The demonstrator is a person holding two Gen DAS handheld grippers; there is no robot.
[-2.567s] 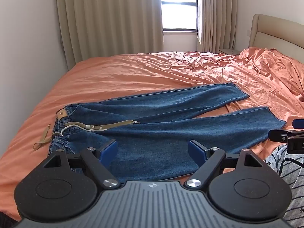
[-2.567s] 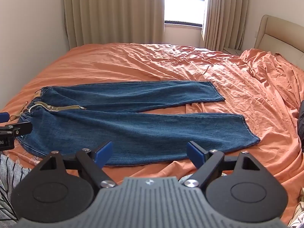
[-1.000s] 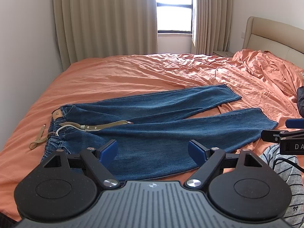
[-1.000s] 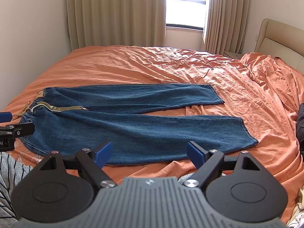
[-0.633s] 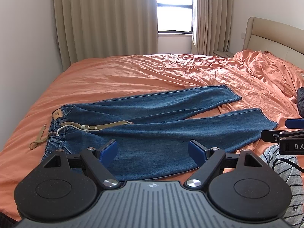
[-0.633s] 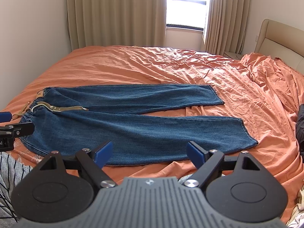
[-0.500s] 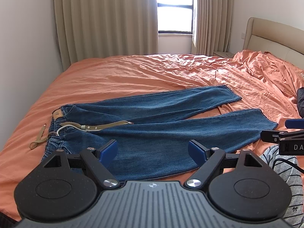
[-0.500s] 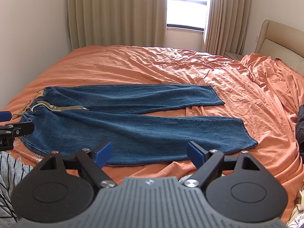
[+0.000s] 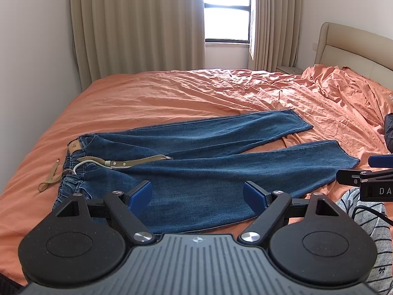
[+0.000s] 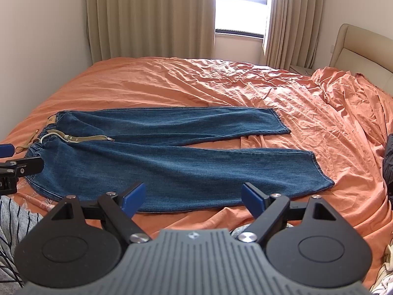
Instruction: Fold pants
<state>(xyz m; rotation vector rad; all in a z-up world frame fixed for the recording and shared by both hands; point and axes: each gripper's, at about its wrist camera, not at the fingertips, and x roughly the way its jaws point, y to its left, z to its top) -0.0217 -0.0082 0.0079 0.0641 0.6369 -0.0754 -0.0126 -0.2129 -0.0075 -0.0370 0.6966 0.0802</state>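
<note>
Nearest each camera, the left tongs [image 9: 197, 194] and the right tongs [image 10: 192, 196] are spread wide with nothing between their blue pads; both hang above the near edge of the bed [image 10: 172, 86], clear of the cloth; the right tongs also show at the right edge of the left view, where the white letters "DA" can be read on the body, the rest cut off by the frame. Just beyond lie the jeans [image 9: 208, 167], flat and full length on the orange sheet [image 9: 159, 98], waistband to the left and hems to the right, the two legs parted in a narrow V; a khaki belt [image 9: 137, 162] trails loose across the waist, one end on the sheet. By this layout no fold has been made; the whole task appears to remain. Farther off stand the curtains [image 10: 152, 17], the window [image 9: 227, 12] and a beige headboard [image 9: 356, 49].
</note>
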